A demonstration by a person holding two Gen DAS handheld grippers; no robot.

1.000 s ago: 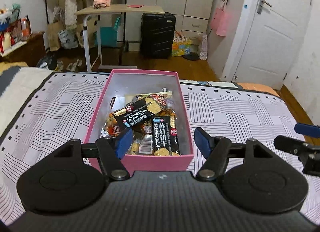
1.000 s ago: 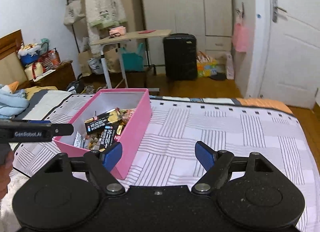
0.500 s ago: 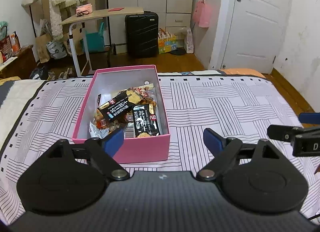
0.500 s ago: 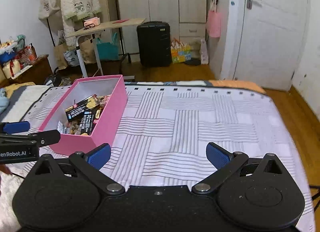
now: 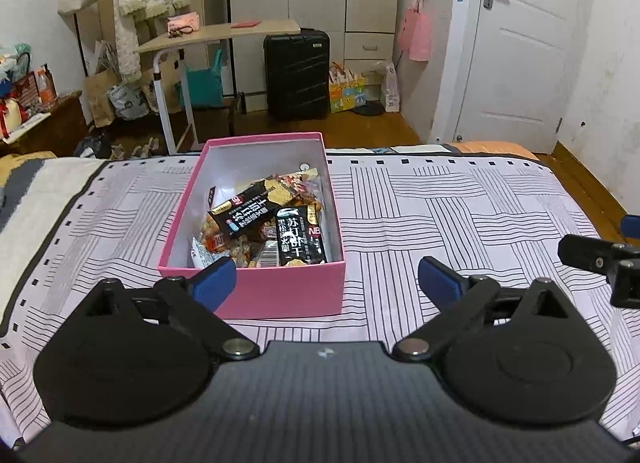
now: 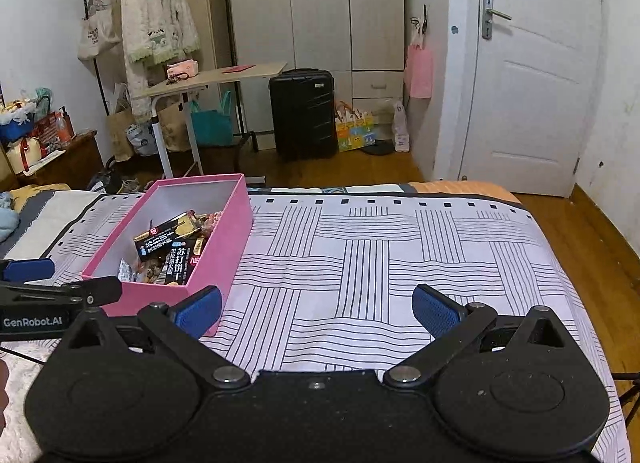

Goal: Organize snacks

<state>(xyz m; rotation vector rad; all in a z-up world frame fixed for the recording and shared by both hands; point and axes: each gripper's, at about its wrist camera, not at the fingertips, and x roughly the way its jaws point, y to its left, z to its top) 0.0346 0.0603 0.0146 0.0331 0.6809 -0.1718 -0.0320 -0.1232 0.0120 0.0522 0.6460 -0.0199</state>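
Right wrist: box [image 6: 224, 239] wall hides snacks [image 6: 172, 247] (partly).

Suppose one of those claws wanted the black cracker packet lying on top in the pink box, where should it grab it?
Probably from straight above. The black cracker packet lies flat on the snack pile, hemmed in by the walls of the pink box, so a sideways approach is blocked. Pinch across its narrow width, near the middle, fingers along its long edges. The left gripper, open and nearest, seems better placed.
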